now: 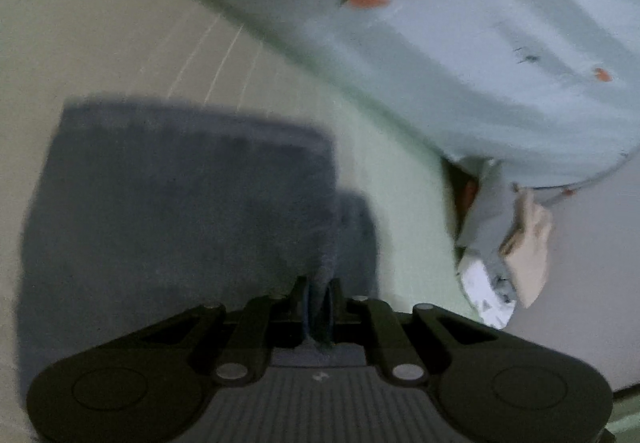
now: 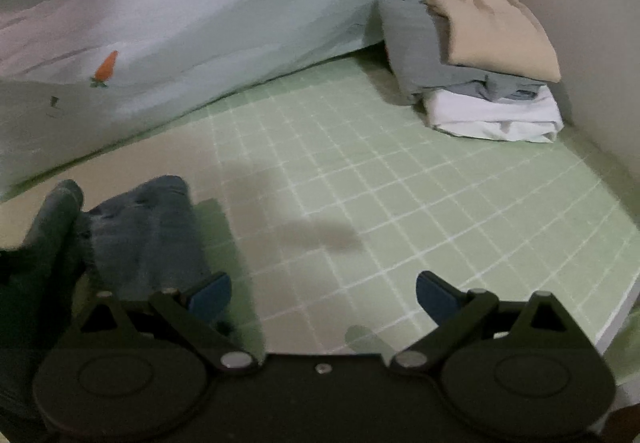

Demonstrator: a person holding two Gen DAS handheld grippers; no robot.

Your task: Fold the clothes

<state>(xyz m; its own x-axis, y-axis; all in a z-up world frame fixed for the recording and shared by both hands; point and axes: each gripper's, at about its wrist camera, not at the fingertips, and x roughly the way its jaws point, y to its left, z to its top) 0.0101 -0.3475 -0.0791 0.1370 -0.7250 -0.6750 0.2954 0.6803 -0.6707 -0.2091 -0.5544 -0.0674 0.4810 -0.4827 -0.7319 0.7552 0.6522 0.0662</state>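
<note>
While left gripper (image 1: 318,307) pinches just 1 thin edge of the jeans (image 1: 180,203), it may slip mid-fold; right gripper (image 2: 323,295) is spread wide, holding nothing, no backup.

No legible text, label, brand or number on any surface in either wrist view.

Bed (image 2: 400,203): covered by a pale green sheet with a white grid. Lying on it: a carrot-print quilt (image 2: 200,23), dark jeans (image 2: 148,235), and a stack of folded clothes (image 2: 480,75) near the wall.
</note>
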